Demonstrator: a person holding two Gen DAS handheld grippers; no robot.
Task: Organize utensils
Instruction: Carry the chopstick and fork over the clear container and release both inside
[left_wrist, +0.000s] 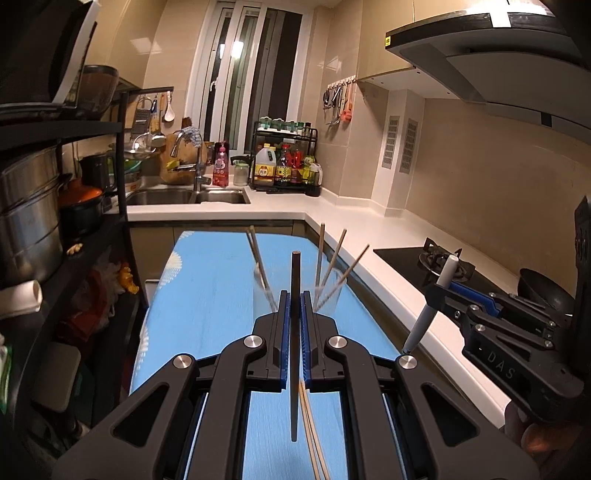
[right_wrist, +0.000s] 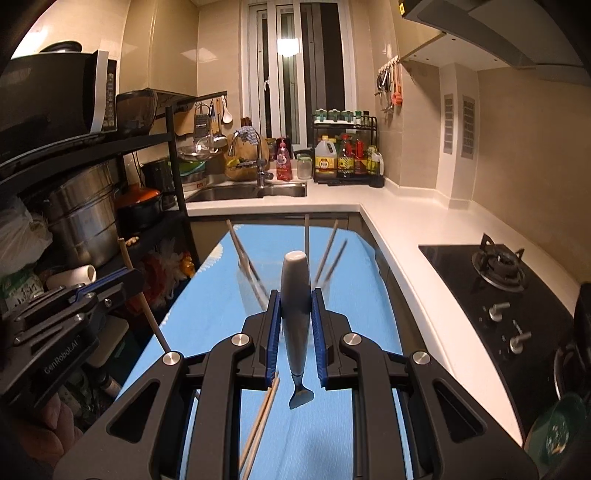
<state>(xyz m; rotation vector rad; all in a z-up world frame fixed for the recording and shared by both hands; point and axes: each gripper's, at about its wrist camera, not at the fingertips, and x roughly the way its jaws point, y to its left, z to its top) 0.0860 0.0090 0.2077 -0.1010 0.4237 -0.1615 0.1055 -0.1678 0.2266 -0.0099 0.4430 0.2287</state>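
Since your left gripper (left_wrist: 294, 310) is clamped on a thin, stiff chopstick (left_wrist: 294, 280) at mid-length, expect it to pivot. Your right gripper (right_wrist: 295, 314) grips the light, smooth spoon (right_wrist: 295, 295) by its handle, centre frame; hold firmly

blue table cover (left_wrist: 221, 314) | dark chopstick (left_wrist: 294, 295) | grey-handled utensil (right_wrist: 295, 295)

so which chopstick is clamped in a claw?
The dark chopstick, upright in the left claw. The pale ones lean loose in the glasses behind.

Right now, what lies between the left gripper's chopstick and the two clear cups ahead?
In the left wrist view, only bare blue table cover lies between the chopstick in the left gripper and the cups.
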